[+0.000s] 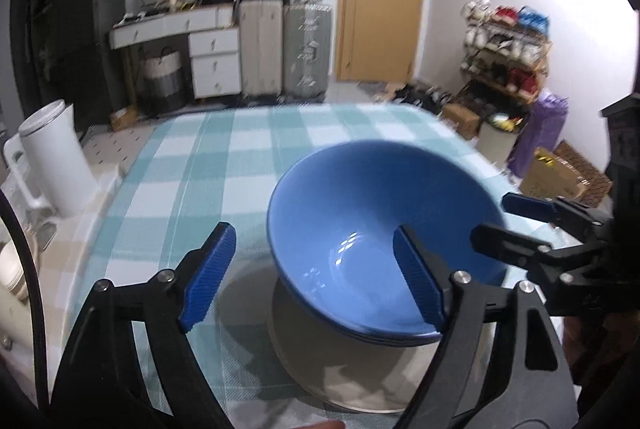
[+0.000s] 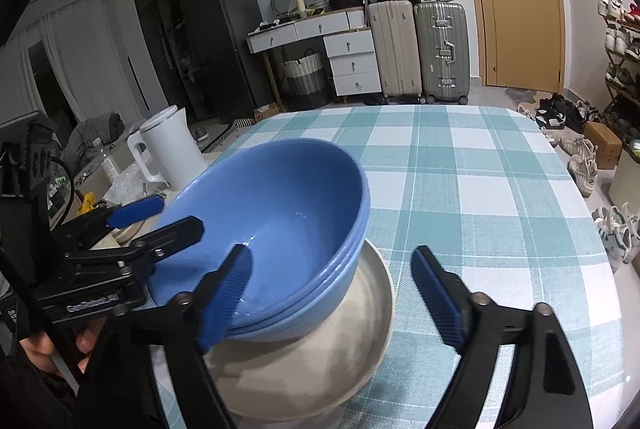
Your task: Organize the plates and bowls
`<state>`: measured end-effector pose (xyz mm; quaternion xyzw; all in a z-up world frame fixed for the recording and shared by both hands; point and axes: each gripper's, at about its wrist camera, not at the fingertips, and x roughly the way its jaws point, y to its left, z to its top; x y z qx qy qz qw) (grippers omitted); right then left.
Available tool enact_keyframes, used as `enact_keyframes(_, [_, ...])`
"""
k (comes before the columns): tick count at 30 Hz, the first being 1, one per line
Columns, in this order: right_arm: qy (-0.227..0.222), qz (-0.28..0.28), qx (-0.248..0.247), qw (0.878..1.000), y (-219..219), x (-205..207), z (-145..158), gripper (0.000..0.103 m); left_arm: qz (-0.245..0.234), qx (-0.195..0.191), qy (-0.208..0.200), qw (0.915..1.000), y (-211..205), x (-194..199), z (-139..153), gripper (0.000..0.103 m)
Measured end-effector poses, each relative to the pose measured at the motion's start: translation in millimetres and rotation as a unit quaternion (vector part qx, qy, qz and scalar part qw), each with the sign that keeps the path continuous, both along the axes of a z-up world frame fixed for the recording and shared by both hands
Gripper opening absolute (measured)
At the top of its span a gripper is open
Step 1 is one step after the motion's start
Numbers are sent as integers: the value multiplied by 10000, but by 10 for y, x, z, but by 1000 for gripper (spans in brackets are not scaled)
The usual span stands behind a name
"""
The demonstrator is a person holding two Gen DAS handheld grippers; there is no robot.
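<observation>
Blue glazed bowls (image 1: 384, 229), nested into a short stack, sit tilted on a cream-coloured round plate (image 2: 360, 341), which lies on the table under its teal-and-white checked cloth (image 2: 480, 189). From my right wrist camera I count at least three blue rims layered one over another at the stack's lower edge, and the stack leans toward the left of that picture.

My left gripper (image 1: 316, 277) is spread wide. One of its ribbed blue pads stands over the cloth to the left of the bowls, clear of them; the other reaches inside the top bowl, near its wall, and I cannot tell whether it touches. Nothing is pinched between them.

My right gripper (image 2: 332, 293) is also spread wide. Its left pad lies against or just over the near rim of the bowl stack, while its right pad stands above the plate's edge and the cloth, apart from the bowls. It grips nothing.

Each gripper shows in the other's camera, on opposite sides of the stack. A hand (image 2: 52, 345) appears below my left gripper in the right wrist view. A white electric kettle (image 2: 168, 153) stands off the table's left edge.
</observation>
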<state>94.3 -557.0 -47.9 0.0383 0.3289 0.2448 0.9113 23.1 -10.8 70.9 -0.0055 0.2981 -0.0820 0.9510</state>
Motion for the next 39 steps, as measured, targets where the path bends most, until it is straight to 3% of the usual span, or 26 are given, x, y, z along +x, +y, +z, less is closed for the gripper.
enact_keyframes(3, [-175,-21,-69,9998,-51,-27,14,100,-119,-60,-149,9998,17,-71,46,89])
enact_keyframes(5, [-300,4,-28,9995,-91,-52,32,102,-130,-54,-270,9995,28,-124,70,103])
enact_keyframes(12, [-624,177,146,9978,-255,-151,109,102,-105,-213,-649,9976,167,-319,127,102])
enact_keyframes(18, [-986,399,119,9943,-366,-311,115,102,-134,-262,-648,9975,286,-415,33,102])
enact_keyframes(24, [-1167,602,193,9912,-440,-386,72,102,-309,-22,-888,9956,334,-528,-63,102])
enact_keyframes(29, [-1254,739,255,9890,-470,-434,11,102,-444,34,-858,9953,396,-561,-217,103])
enact_keyframes(33, [-1258,826,271,9882,-482,-460,-74,102,-535,-210,-871,9945,502,-567,-323,103])
enact_keyframes(39, [-1260,923,186,9876,-505,-503,-193,102,-508,-53,-888,9947,570,-596,-448,103])
